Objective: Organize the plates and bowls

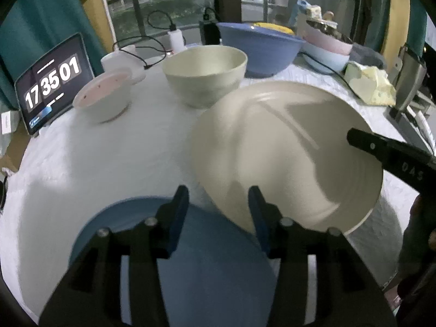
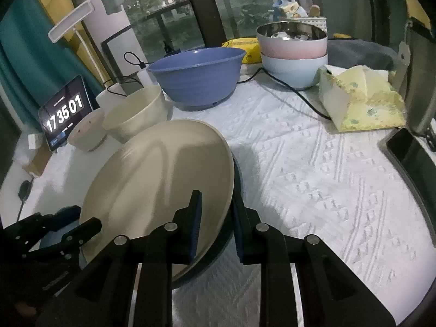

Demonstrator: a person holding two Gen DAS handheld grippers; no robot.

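The left gripper (image 1: 218, 199) hangs spread and empty over the round blue plate (image 1: 207, 272); keep it clear. The right gripper (image 2: 216, 212) pinches the near rim of the wide, smooth, cream ceramic plate (image 2: 163, 179), tilted partly over the blue one: lower it level, centred, then release.

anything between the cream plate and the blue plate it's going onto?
Nothing visible. The cream plate, its near rim between the right gripper's fingers, tilts over the blue plate; the left gripper hangs open above the blue plate.
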